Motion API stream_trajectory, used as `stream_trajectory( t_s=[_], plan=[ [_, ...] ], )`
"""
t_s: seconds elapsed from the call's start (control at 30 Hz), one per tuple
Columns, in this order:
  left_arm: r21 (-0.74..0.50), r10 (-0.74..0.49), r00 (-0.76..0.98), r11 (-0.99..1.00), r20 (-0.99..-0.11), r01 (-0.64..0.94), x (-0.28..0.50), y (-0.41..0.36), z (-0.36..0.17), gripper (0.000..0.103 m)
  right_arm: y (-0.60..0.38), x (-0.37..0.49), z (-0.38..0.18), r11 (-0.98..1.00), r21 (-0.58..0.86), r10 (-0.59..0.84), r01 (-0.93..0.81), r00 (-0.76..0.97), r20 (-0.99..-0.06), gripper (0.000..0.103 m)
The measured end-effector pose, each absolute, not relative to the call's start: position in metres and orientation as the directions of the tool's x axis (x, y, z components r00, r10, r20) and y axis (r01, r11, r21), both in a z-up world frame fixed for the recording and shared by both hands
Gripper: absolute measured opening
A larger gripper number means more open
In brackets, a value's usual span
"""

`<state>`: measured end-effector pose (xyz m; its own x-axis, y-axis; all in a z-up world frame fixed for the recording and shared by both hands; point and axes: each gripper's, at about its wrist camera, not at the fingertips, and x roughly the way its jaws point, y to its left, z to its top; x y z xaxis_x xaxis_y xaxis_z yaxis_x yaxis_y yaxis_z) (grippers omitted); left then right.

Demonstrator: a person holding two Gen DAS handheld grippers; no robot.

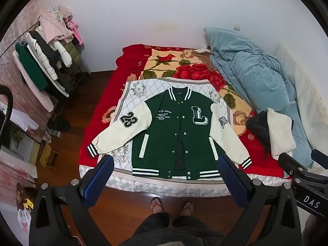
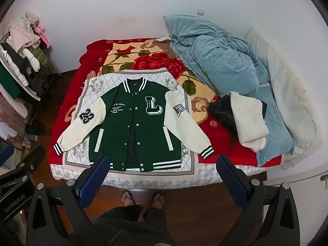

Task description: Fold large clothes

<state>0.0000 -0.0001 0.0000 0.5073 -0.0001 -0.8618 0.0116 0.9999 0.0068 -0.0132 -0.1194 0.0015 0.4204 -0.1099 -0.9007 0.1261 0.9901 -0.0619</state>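
Both grippers (image 1: 164, 176) (image 2: 162, 174) wide open, empty.

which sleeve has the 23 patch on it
The cream sleeve on the picture's left side of the jacket; the other sleeve bears a lettered patch instead.

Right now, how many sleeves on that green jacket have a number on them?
1. The jacket has two white sleeves; the sleeve on the picture's left bears "23", the other sleeve bears a word patch. Their undersides are hidden.

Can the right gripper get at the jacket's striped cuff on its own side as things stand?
Probably yes: the right gripper is open and empty above the bed edge, and that cuff lies flat with nothing covering it.
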Motion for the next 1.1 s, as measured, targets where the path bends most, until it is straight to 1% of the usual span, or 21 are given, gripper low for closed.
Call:
stream_trajectory(
  t_s=[1.1],
  plan=[
    [-0.005, -0.012, 0.513, 1.000, -0.858, 0.015, 0.000, 0.002, 0.008, 0.103, -0.125, -0.014, 0.014, 0.989, -0.076, -0.124, 0.125, 0.434, -0.892, 0.103]
  ],
)
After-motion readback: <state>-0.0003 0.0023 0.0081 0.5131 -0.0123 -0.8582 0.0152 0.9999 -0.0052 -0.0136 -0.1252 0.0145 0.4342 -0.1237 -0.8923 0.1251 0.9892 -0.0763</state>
